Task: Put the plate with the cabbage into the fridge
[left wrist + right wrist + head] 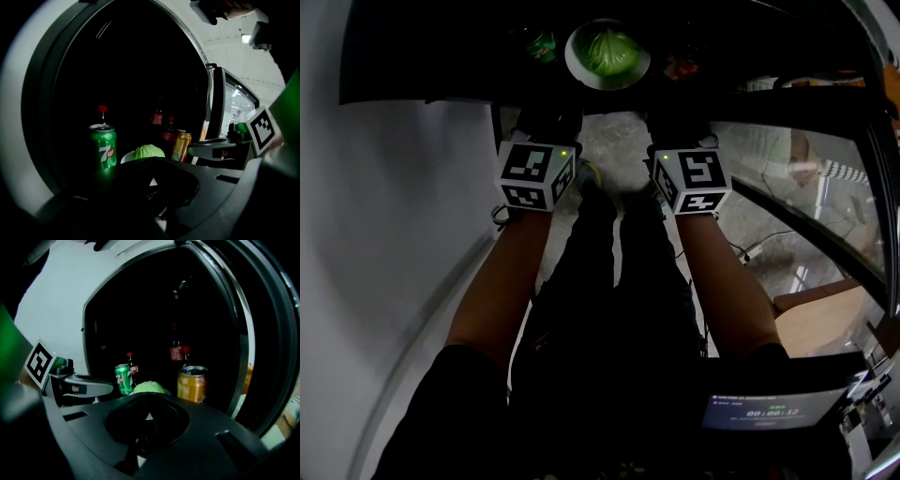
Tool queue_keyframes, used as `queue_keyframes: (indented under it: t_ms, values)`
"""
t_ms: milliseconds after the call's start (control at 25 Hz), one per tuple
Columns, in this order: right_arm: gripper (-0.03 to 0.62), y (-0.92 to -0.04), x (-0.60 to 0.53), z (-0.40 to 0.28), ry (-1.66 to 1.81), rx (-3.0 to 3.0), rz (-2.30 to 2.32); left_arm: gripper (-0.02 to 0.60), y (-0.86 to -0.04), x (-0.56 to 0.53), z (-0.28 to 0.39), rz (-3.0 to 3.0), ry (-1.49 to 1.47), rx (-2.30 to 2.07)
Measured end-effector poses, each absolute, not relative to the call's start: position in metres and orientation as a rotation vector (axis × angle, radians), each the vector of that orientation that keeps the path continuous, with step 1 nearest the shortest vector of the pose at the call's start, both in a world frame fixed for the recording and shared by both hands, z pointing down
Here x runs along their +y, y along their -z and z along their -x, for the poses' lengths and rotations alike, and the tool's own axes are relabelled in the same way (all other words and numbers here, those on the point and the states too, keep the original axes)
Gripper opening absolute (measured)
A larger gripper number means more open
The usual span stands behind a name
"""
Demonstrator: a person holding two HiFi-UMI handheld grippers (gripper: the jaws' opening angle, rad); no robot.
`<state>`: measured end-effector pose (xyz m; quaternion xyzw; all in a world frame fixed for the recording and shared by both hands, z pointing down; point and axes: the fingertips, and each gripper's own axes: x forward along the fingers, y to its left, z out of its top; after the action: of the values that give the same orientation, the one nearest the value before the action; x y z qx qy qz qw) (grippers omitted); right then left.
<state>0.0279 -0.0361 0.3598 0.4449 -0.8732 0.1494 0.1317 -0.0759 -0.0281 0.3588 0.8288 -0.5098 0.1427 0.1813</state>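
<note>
A white plate (pixel 577 67) bearing a green cabbage (pixel 609 52) sits at the top of the head view, inside the dark fridge (pixel 422 56). My left gripper (pixel 555 108) reaches its left rim and my right gripper (pixel 670 103) its right rim; both jaw tips are lost in shadow there. In the left gripper view the jaws of my left gripper (pixel 152 180) stand closed on a sliver of white rim, with the cabbage (pixel 149 151) just beyond. The right gripper view shows the same: my right gripper (pixel 148 416) closed, the cabbage (pixel 148 387) right behind its tips.
In the fridge stand a green 7up can (pixel 103 149), an orange can (pixel 192 383) and cola bottles (pixel 176 351) behind the plate. The glass fridge door (pixel 806 169) hangs open at the right; a white wall (pixel 384 234) is on the left.
</note>
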Motion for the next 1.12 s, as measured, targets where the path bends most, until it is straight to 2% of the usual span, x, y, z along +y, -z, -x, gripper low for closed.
queue_keyframes:
  t_ms: [440, 720, 1120]
  values:
    - [0.006, -0.286, -0.022, -0.047, -0.36, -2.575, -1.333, 0.003, -0.274, -0.014, 0.063, -2.461, -0.323, -1.452]
    - [0.006, -0.243, 0.001, -0.043, -0.359, -2.602, -1.304, 0.003, -0.227, 0.0, 0.081, -2.468, -0.316, -1.483]
    - [0.006, -0.199, 0.029, -0.036, -0.308, -2.63, -1.21, 0.003, -0.2, 0.046, 0.085, -2.474, -0.358, -1.399]
